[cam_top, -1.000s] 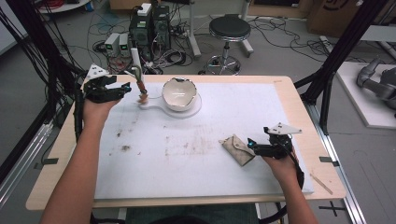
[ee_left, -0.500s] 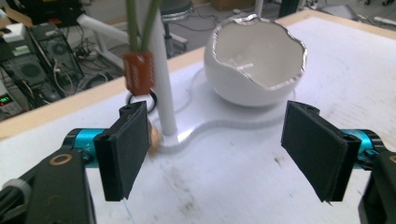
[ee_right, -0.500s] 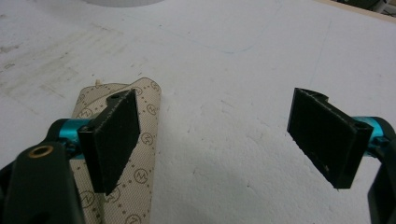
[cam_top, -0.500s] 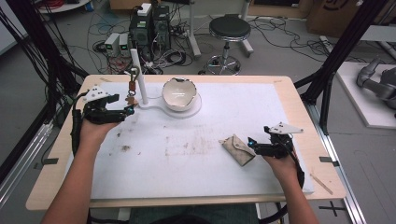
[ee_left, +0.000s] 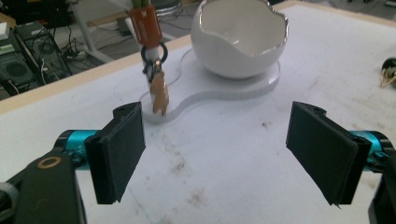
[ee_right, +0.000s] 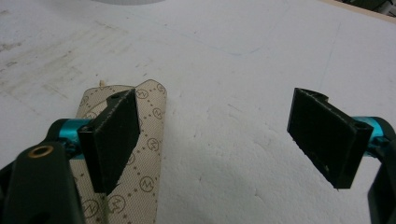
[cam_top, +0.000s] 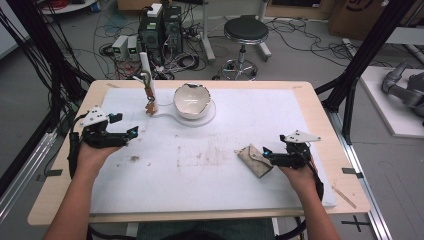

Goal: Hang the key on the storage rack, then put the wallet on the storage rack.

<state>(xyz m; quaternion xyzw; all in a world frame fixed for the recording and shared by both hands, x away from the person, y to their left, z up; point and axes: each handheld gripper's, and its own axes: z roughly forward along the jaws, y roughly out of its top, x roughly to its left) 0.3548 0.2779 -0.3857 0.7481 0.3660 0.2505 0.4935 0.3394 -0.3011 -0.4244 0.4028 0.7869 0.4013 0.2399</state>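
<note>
Here, at the table:
Progress: we judge the hanging step done, as the keychain (cam_top: pixel 149 106) hangs from the stand's hook (cam_top: pixel 145 76) over the clear base (cam_top: pixel 165 114); what seems left is the pouch (cam_top: pixel 254 159), lying flat on the mat.
Left tool (cam_top: pixel 134 134): we hold it with jaws spread wide and empty, pointed toward the keychain (ee_left: pixel 158 93) but apart from it.
Right tool (cam_top: pixel 266 152): we hold it with jaws spread, empty, just beside the pouch (ee_right: pixel 140 154), one jaw over it.
Materials: the bowl (cam_top: pixel 192 100) is glossy white ceramic, egg-shaped with a jagged, silver-edged rim (ee_left: pixel 243 35); the pouch is beige woven fabric with a printed dot-and-circle pattern.
Table (cam_top: pixel 310 100): pale wood under a stained white foam mat (cam_top: pixel 200 170).
</note>
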